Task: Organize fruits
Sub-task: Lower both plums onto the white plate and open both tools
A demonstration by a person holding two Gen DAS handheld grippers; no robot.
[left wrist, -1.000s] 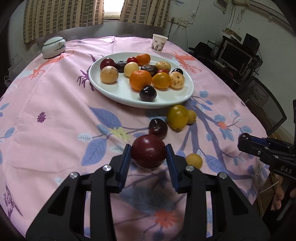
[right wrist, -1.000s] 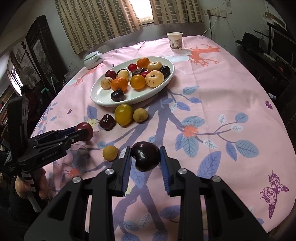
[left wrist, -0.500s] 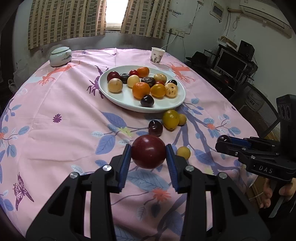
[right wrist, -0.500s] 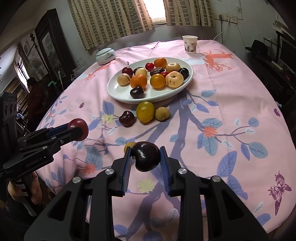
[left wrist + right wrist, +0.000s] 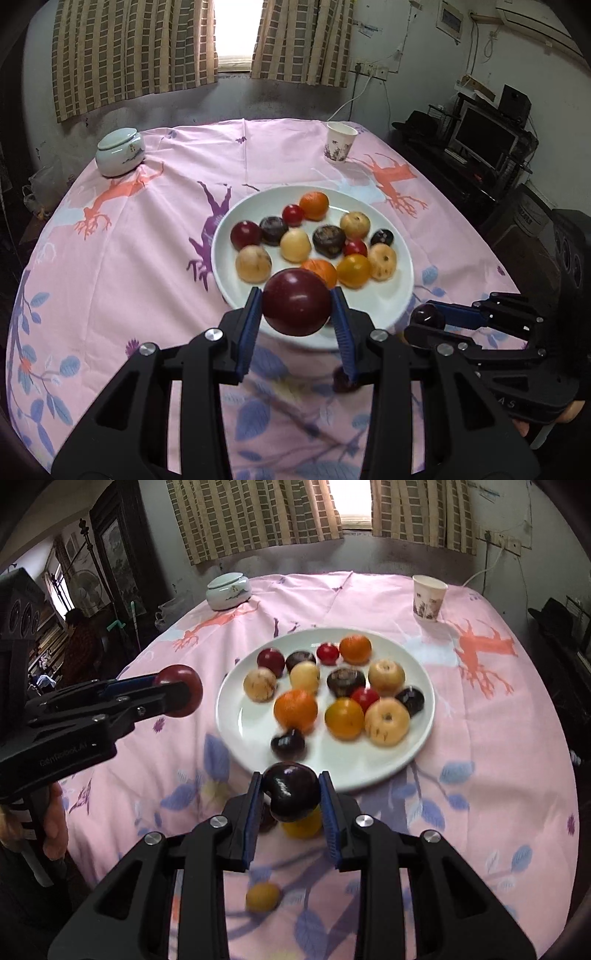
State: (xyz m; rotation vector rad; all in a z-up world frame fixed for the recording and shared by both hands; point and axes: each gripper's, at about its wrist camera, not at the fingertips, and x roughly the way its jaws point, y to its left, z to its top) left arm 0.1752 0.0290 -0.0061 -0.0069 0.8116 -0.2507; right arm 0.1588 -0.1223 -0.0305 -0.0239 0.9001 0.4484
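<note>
Nearing the plate, both tongs (left, right) still clamp plums.

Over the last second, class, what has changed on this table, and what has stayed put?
Both grippers rose and advanced toward the white plate: the left gripper carrying the dark red fruit, the right gripper the dark purple fruit. Both grips stayed shut; the plated and loose fruit never moved.

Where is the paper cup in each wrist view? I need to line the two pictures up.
Left wrist: the paper cup stands upper right of centre, at the table's far edge beyond the white plate.
Right wrist: the paper cup stands upper right, again beyond the white plate.
Shared landmark: the white lidded jar, far left on the table.
</note>
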